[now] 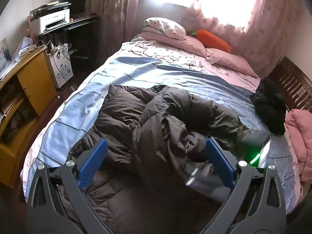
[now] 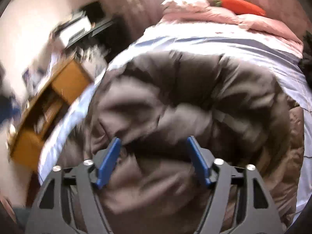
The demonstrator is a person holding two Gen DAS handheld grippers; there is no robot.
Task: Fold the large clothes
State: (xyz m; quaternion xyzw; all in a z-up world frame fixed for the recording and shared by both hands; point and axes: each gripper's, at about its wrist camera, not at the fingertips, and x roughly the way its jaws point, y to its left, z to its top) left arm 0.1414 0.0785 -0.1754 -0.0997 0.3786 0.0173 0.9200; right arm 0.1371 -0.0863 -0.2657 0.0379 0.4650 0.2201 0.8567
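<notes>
Nearest, the left tool [image 1: 156, 161] hangs wide open over the dark brown down jacket [image 1: 148, 124], gripping nothing. The right tool [image 2: 154, 159] also stands open above it, blurred. The jacket lies bunched at the bed's [image 1: 136, 66] near edge, its length running toward the pillows [image 1: 175, 35].

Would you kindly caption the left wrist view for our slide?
Open left gripper poised over a crumpled brown down jacket on the blue-and-pink bed.
</notes>
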